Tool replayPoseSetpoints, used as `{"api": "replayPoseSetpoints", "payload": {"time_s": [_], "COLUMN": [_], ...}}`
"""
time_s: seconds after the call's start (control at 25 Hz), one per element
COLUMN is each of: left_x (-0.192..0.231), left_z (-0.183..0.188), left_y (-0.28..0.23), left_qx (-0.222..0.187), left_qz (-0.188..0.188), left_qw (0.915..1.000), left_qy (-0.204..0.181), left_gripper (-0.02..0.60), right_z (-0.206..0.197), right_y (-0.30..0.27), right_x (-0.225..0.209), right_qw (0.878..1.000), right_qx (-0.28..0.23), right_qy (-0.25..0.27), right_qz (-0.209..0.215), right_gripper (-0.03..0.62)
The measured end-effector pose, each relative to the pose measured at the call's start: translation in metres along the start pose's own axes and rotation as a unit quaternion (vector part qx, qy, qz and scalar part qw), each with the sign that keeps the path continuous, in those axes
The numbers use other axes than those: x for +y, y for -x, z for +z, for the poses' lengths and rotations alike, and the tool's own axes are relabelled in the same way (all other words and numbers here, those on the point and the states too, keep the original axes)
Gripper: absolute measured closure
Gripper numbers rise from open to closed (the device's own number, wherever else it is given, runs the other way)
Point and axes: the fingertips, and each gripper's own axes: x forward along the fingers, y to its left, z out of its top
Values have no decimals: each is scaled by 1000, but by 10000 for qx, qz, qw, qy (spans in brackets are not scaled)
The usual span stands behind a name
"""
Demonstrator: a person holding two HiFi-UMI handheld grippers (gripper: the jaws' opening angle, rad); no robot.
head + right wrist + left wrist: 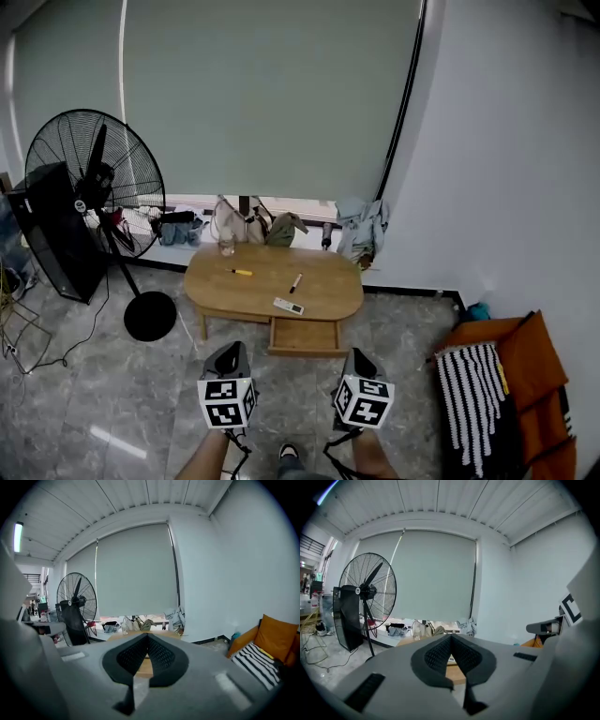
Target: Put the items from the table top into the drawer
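Observation:
A low oval wooden table [328,291] stands ahead with its drawer [303,336] pulled open at the front. On the top lie a yellow pen [241,272], a black-and-white marker [295,282] and a white remote [288,306]; a small glass [226,247] stands at the back left. My left gripper [230,352] and right gripper [359,359] are held side by side over the floor, short of the table and apart from everything. Both are shut with nothing between the pads, as the left gripper [451,638] and right gripper [147,635] views show.
A large standing fan [94,183] and a black unit [56,242] are at the left, with cables on the floor. Bags [248,225] and clothes [362,230] lie on the window ledge behind the table. An orange cushion with a striped cloth [473,398] is at the right.

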Motion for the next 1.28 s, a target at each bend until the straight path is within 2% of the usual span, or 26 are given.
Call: {"api": "replayPoseSetpoints", "payload": {"time_s": [0.36,0.6,1.28], "left_x": [-10,-17,2], "left_z": [37,45,44], "left_y": [-76,-116,-191], "left_qx": [-155,-135,115], "left_qz": [182,249,337], "left_qw": [9997,9995,9992], "left_qy": [-79,-142,-195], "left_gripper": [580,580,580], "right_z": [47,65,59], "right_y": [-78,-117,-197], "right_x": [-27,-40,-54], "right_qw": [9996,9992,9990], "right_qx": [-121,-170,212], "right_qy": [-3,-25,-178], "right_qz": [236,374,348], "right_gripper": [589,589,589]}}
